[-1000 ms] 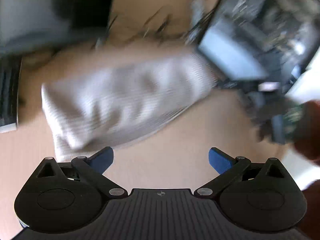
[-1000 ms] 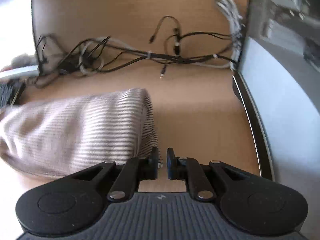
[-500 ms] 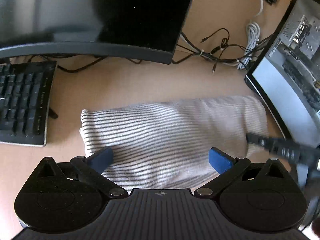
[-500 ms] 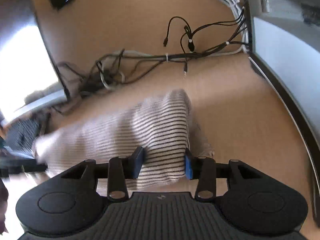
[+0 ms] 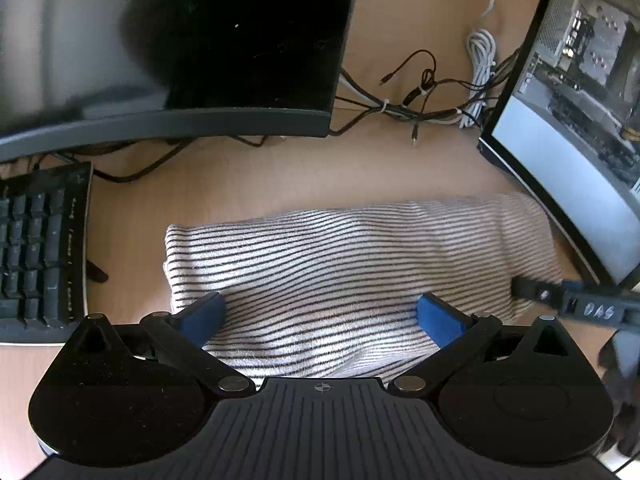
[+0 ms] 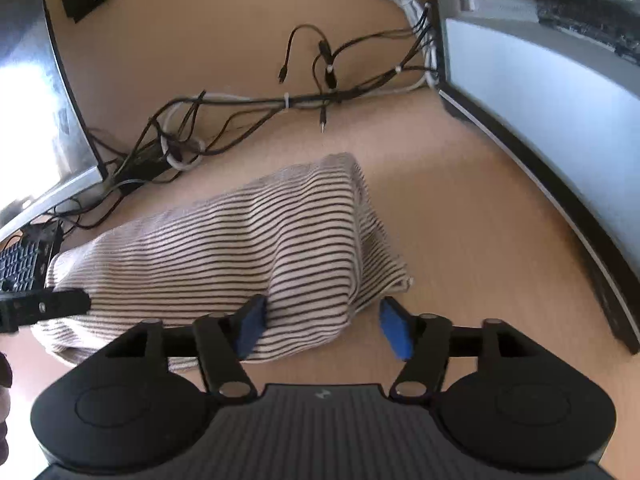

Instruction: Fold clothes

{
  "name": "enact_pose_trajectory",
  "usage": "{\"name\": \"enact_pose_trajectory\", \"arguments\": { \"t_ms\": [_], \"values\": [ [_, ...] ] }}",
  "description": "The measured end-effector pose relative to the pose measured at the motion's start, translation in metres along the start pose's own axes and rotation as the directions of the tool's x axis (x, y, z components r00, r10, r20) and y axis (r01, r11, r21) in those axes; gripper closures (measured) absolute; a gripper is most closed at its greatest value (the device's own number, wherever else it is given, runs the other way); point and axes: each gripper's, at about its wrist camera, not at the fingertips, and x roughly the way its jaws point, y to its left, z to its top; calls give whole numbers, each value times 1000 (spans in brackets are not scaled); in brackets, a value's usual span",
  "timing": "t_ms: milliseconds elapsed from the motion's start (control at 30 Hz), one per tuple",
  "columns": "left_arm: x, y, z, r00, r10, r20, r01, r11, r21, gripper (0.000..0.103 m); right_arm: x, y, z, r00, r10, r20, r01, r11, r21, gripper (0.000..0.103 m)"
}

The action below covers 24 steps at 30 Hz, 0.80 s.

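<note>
A sunlit wooden desk (image 5: 256, 200) (light tan) carries two monitors (image 5: 200, 60), a keyboard (image 5: 36, 248) and tangled cables (image 6: 248, 108)

A tan tabletop (image 5: 248, 184) carries 2 monitors (image 5: 224, 40) (image 5: 576, 132), a black keyboard (image 5: 40, 248) at left, and tangled cables (image 6: 248, 108) behind.

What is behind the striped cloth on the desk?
Behind the striped cloth lies bare desk, then a bundle of cables between two monitors. Whatever lies under the cloth is covered.
</note>
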Motion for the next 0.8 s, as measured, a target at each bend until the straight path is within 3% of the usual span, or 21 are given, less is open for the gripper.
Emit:
{"name": "enact_pose_trajectory", "arguments": {
  "t_ms": [100, 233, 267, 433, 533, 700, 800],
  "values": [
    [-19, -1, -6, 998, 40, 40, -39, 998, -39, 0, -11, 2, 3, 999, -5, 32, 5, 1000, -9, 31],
    [-64, -11, -21, 991, 87, 98, -75, 990, -124, 0, -50, 10, -3, 995, 42, 90, -40, 999, -27, 2],
    [-76, -15, -27, 989, 96, 116, -79, 986, -145, 0, -63, 12, -7, 993, 56, 100, -53, 998, -32, 0],
    [-143, -56, -65, 963, 190, 194, -155, 972, -179, 0, -136, 16, -36, 979, 109, 174, -104, 994, -35, 0],
    [-168, -77, -85, 959, 216, 184, -187, 969, -164, 0, -173, 13, -55, 968, 116, 224, -114, 993, -21, 0],
    [-207, -112, -116, 949, 268, 166, -246, 959, -143, 0, -211, 8, -73, 979, 108, 175, -109, 994, -4, 0],
    [-227, -133, -123, 924, 335, 184, -320, 942, -105, 0, -235, 11, -82, 977, 107, 185, -94, 992, -79, 0]
  ]
}}
